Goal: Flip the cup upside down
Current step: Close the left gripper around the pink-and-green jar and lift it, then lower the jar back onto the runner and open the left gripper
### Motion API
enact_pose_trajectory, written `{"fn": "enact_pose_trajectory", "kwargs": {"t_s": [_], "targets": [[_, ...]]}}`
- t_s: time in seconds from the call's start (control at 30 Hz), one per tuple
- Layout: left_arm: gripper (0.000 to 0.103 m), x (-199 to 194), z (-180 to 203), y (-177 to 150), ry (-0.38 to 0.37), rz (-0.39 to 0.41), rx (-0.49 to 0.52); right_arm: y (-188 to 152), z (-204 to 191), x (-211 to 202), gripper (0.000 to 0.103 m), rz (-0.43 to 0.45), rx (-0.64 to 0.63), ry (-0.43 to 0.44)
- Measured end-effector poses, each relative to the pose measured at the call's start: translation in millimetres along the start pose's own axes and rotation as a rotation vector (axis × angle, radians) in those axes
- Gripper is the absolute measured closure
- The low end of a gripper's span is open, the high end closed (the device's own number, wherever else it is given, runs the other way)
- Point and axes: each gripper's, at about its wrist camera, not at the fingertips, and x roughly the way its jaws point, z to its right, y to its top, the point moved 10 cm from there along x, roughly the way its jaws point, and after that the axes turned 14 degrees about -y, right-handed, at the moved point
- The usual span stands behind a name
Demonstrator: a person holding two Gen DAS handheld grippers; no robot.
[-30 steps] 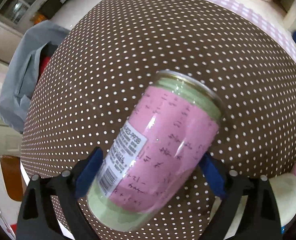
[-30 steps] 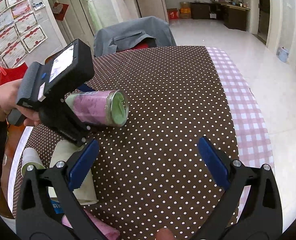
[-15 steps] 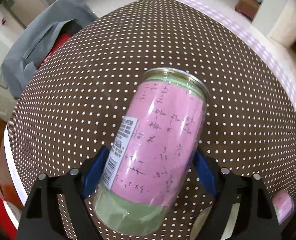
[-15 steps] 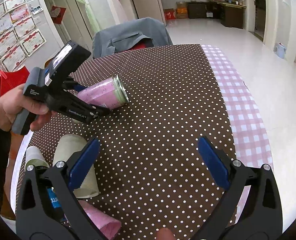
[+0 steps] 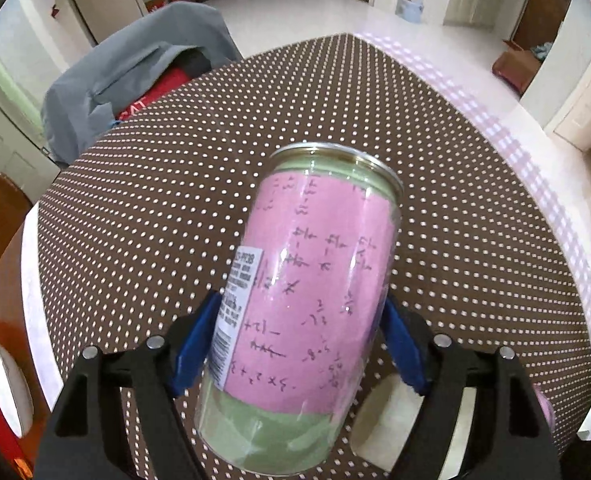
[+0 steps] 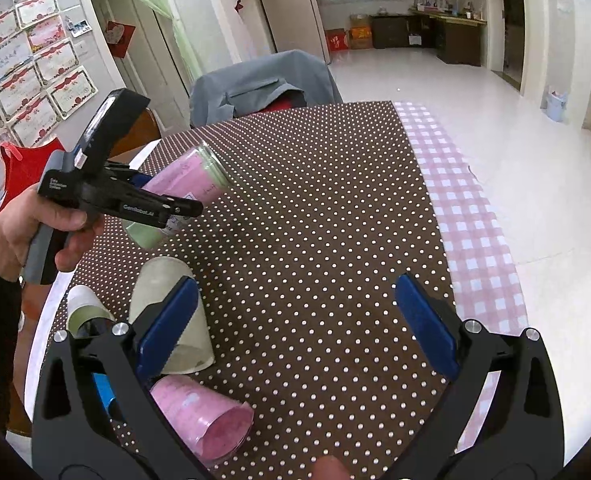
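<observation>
A clear cup (image 5: 307,304) lined with pink and green paper, with a metal rim and a white barcode label, sits between the blue pads of my left gripper (image 5: 301,344), which is shut on its middle. The cup is held in the air above the brown dotted tablecloth (image 5: 175,200), tilted, rim pointing away and up. In the right wrist view the same cup (image 6: 183,192) shows at the left, held by the left gripper (image 6: 163,204) in a hand. My right gripper (image 6: 291,328) is open and empty, low over the table's near part.
Near the front left lie a pale green cup (image 6: 171,312), a pink cup (image 6: 207,420) on its side and a small green-white cup (image 6: 87,312). A chair with a grey jacket (image 6: 255,84) stands at the far end. A pink checked cloth (image 6: 467,216) runs along the table's right edge.
The left gripper has lifted and turned the cup: its rim was pointing sideways and low near the table, and now points up and away. The right gripper has barely moved.
</observation>
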Motion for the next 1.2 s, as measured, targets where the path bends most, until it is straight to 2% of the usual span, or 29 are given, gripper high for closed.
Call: {"fn": "enact_pose_trajectory", "kwargs": {"t_s": [0.2, 0.4, 0.57, 0.9, 1.2], "targets": [[0.029, -42, 19, -14, 0.011, 0.076, -0.010, -4, -6, -33, 0.006, 0.042, -0.002, 0.017], [0.029, -97, 62, -52, 0.025, 0.137, 0.014, -15, -14, -67, 0.006, 0.083, -0.013, 0.043], [0.029, -125, 96, -95, 0.042, 0.156, 0.046, -31, -20, -91, 0.006, 0.105, -0.020, 0.074], [0.029, -128, 166, -191, 0.047, 0.147, 0.078, -80, -16, -114, 0.006, 0.108, -0.047, 0.105], [0.029, -102, 207, -245, 0.005, 0.167, 0.037, -117, -1, -127, 0.006, 0.121, -0.033, 0.109]]}}
